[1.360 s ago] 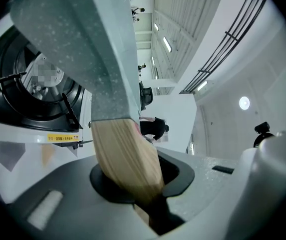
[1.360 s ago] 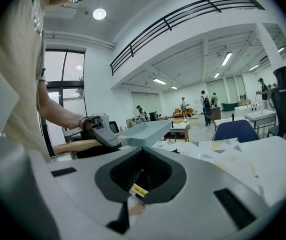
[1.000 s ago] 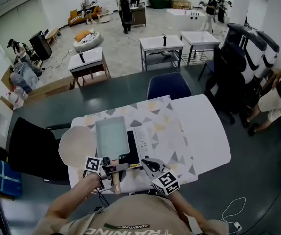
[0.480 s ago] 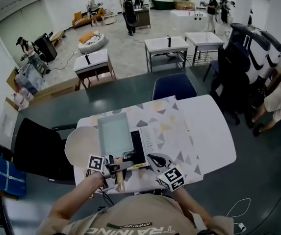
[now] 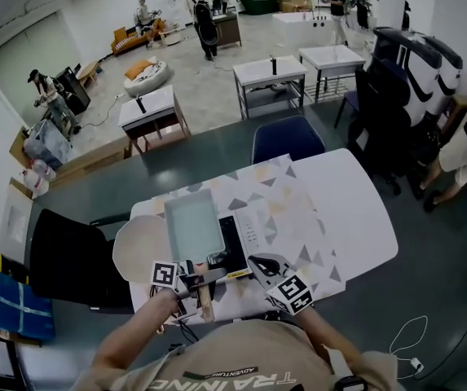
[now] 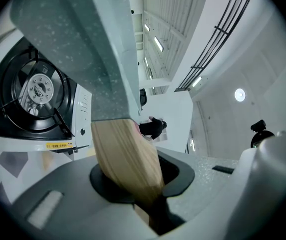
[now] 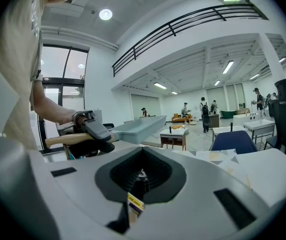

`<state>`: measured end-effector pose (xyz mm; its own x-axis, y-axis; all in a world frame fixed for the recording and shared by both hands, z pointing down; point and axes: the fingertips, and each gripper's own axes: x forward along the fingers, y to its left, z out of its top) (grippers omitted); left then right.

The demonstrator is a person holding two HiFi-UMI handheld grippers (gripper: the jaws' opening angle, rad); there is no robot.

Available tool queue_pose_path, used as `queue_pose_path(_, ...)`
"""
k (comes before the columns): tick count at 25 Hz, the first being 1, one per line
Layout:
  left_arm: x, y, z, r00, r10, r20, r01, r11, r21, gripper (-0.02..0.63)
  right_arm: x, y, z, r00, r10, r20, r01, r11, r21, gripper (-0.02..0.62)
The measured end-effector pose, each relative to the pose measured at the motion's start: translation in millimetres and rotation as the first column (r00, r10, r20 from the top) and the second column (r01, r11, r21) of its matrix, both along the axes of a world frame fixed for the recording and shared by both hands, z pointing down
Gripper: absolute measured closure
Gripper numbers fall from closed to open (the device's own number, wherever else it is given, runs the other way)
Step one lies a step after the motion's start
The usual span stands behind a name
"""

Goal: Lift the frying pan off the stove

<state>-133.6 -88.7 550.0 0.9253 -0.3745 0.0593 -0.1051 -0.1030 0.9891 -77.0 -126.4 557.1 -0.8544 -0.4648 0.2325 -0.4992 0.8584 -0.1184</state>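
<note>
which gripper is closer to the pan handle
Left. The left gripper is clamped on the pan handle itself; the right gripper sits off to its right, gripping the stove at its front edge, not touching the handle.

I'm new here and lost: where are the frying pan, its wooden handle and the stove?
frying pan [image 5: 192,225], head view, its flat grey inside.
wooden handle [image 6: 125,159], left gripper view, middle of the wood.
stove [image 6: 40,89], left gripper view, its round burner.

Left gripper, near left, pointing level: jaws clamped on the pan handle. Right gripper, near right, tipped slightly down: jaws almost together on the stove edge. Both held close in, side by side.
</note>
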Motion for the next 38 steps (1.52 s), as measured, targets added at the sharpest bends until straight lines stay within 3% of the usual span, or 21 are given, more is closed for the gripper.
queue_pose_path(38,6.0,-12.4,6.2,1.000,0.020,-0.014,-0.020,1.000,0.009,0.531,6.1,3.0,10.6,0.999,0.024,-0.023,-0.024,1.000,-0.012,0.601)
